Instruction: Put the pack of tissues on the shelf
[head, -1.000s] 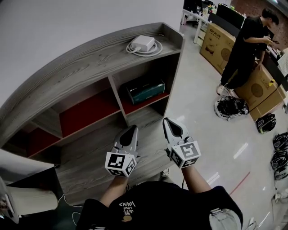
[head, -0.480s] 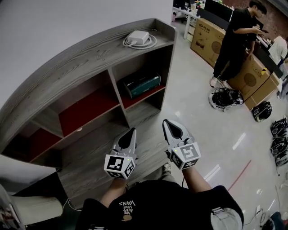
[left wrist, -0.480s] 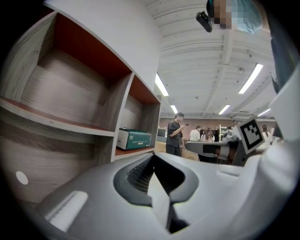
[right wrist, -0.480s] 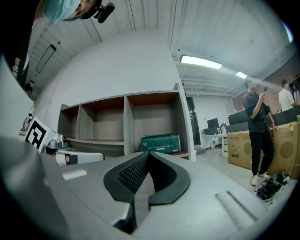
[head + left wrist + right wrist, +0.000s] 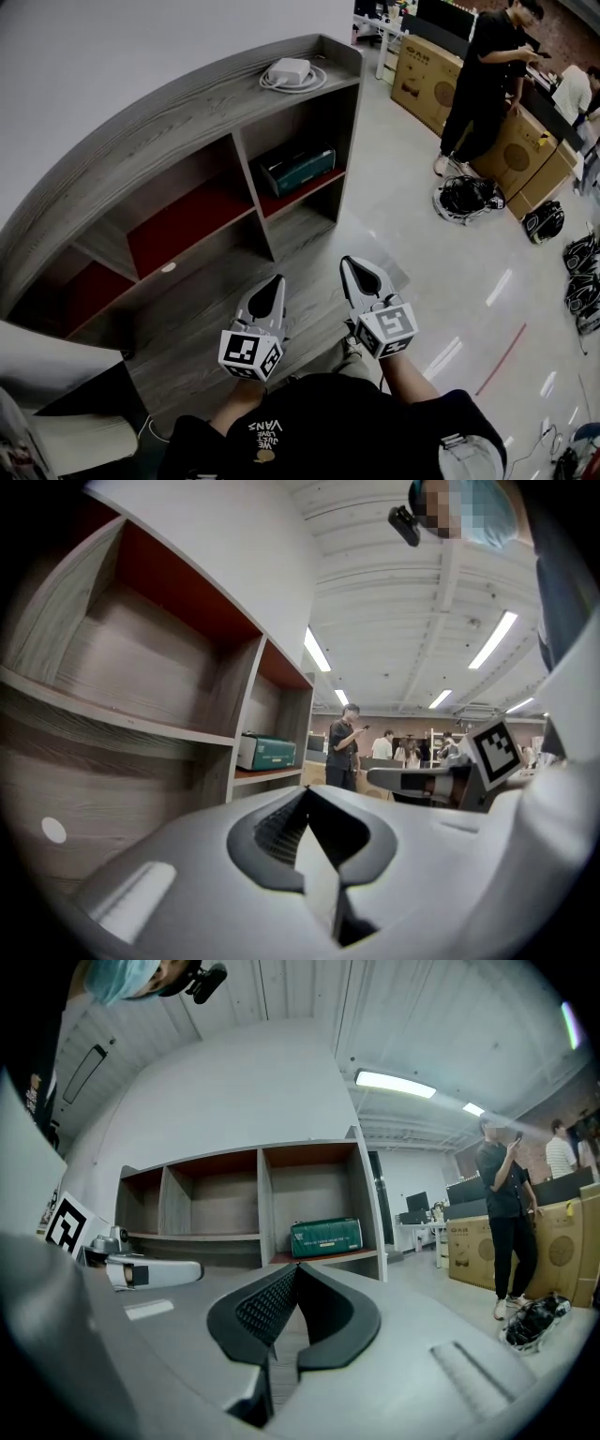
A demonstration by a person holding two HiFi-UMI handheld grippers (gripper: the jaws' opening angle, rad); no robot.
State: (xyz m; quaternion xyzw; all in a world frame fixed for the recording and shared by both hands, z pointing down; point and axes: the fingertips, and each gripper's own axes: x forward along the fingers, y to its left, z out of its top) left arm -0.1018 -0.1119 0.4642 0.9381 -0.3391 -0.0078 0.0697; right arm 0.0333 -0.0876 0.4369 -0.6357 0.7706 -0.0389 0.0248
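Hovering clenched and empty, left gripper (image 5: 276,280) or right gripper (image 5: 349,263) might have knocked the green boxy tissue pack (image 5: 298,170) off the grey wooden shelf (image 5: 141,139).

White adapter (image 5: 290,69) with coiled cable; person (image 5: 486,80) standing beside cardboard boxes (image 5: 421,81); black gear (image 5: 466,199) on glossy floor (image 5: 422,272).

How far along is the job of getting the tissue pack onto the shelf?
Done, it seems: a green pack lies in the right-hand compartment of the shelf. It is likely the tissues, though its print is unreadable. In hand: nothing; the left gripper and right gripper are both shut and empty. Left: probably nothing, if that pack is the one; no other pack shows.
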